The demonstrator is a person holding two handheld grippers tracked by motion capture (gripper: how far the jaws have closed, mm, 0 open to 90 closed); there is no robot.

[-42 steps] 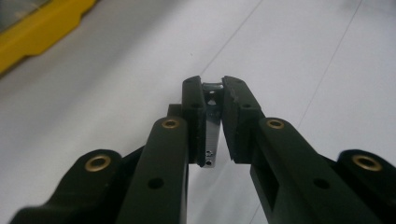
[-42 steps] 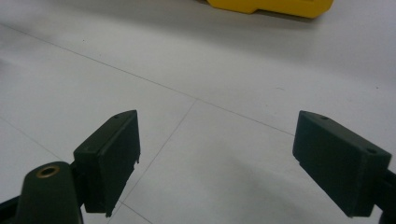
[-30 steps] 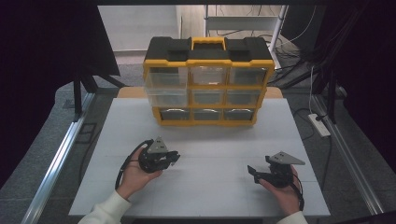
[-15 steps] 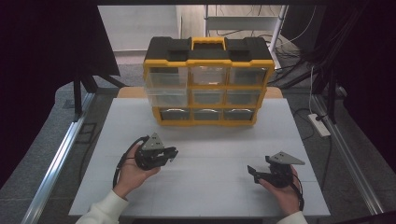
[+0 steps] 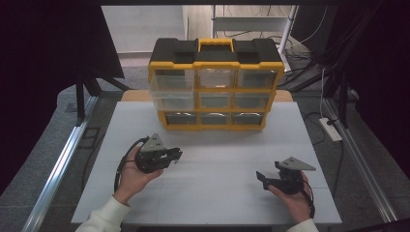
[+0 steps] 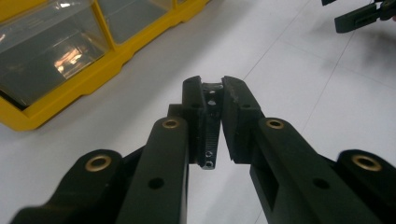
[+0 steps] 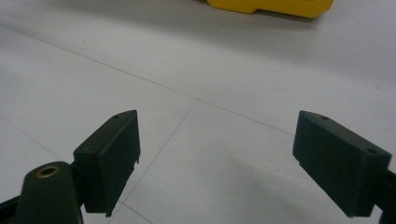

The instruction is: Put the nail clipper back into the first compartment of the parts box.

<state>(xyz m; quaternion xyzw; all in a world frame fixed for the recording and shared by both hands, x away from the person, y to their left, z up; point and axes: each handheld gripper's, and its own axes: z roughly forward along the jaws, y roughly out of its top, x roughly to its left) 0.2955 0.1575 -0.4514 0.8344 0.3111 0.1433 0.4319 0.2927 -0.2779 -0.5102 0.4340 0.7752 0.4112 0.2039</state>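
Small dark perforated part point(image 6: 208, 122), long axis along the jaws, clamped in left hand-held gripper point(image 5: 175, 155) lower left of frame; yellow drawer organiser point(image 5: 215, 118) directly above it, upper centre on worktop point(image 5: 217, 193); right hand-held gripper point(image 5: 261, 178) agape, empty, farther off.

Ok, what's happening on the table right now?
A person holds a hand-held gripper in each hand in front of a yellow drawer organizer. The left hand-held gripper is clamped on a small black perforated part, lifted above the white table. The right hand-held gripper sits open and empty.
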